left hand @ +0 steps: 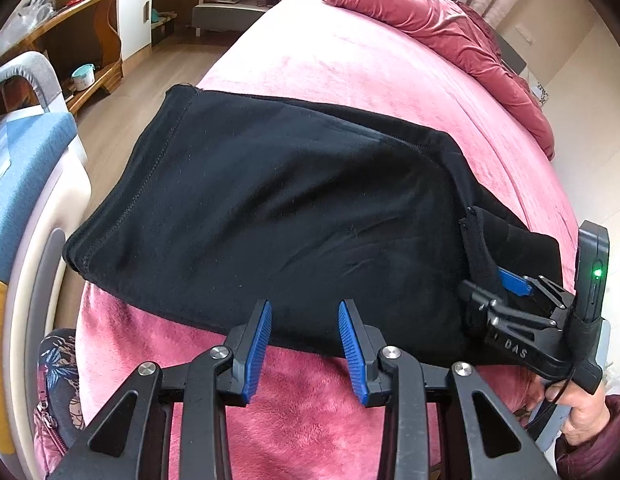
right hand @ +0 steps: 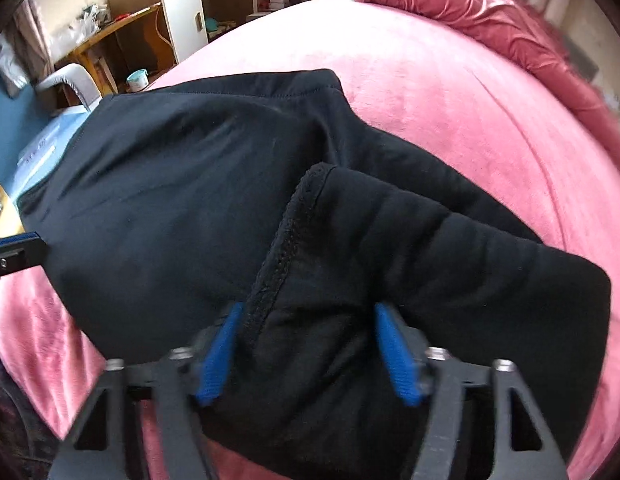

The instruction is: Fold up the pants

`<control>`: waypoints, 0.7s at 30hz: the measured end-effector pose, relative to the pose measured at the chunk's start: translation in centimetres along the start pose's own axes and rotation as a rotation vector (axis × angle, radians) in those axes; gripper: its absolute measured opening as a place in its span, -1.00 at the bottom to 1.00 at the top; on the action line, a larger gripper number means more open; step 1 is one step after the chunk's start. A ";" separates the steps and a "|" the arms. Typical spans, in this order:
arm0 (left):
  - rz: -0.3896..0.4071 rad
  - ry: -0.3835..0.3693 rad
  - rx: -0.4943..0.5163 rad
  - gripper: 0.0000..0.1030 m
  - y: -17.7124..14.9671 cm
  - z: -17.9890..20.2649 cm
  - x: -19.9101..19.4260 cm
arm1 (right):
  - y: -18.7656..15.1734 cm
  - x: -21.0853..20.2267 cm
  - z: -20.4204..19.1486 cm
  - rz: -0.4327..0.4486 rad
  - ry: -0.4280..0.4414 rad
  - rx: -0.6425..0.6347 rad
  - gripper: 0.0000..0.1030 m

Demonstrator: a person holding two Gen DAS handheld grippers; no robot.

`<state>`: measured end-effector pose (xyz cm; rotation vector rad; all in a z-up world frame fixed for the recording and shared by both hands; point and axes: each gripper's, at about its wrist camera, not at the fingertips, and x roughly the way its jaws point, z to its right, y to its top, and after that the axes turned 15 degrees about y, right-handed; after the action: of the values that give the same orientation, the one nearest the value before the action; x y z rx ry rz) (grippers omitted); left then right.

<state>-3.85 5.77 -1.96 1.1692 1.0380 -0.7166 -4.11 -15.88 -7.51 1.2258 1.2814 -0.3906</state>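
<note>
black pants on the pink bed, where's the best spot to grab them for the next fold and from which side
Probably the raised stitched flap on the pants, from the near bed edge. It stands up off the flat layers, so gripper fingers can straddle it, as the right gripper does now. The left gripper sits open at the near hem.

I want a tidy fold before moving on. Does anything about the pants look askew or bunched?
Yes. On the black pants, a hemmed flap near the right gripper is folded over and puckered, not flat. The rest lies fairly smooth on the pink blanket.
</note>
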 end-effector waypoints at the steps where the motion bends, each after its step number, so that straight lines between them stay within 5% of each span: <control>1: 0.000 -0.001 -0.001 -0.31 0.0 0.0 0.0 | 0.0 -0.2 0.2 0.006 -0.009 0.000 -0.27; 4: 0.006 -0.003 -0.010 -0.31 0.1 -0.3 -0.2 | 0.5 -1.6 1.3 0.041 0.037 0.059 -0.63; 9: -0.003 -0.002 -0.054 -0.31 0.0 -1.5 -0.2 | 1.0 -2.7 2.1 0.102 0.080 0.127 -0.64; 12: -0.032 -0.016 -0.131 -0.23 0.1 -3.3 0.1 | 0.4 -1.2 2.5 0.086 0.089 0.158 -0.47; 14: -0.052 -0.032 -0.203 -0.13 0.1 -5.1 0.3 | 0.2 -1.2 2.2 0.108 0.116 0.154 -0.07; 16: -0.073 -0.044 -0.291 -0.09 0.0 -7.2 0.7 | 0.2 -1.1 1.6 0.112 0.122 0.128 0.11; 21: -0.101 -0.109 -0.528 -0.09 -0.5 -12.4 1.7 | 0.1 -2.4 0.3 0.143 0.110 0.092 0.24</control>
<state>-7.00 17.64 -4.31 0.6201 1.1125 -0.5308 -4.66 -17.00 -5.41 1.4241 1.2707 -0.2841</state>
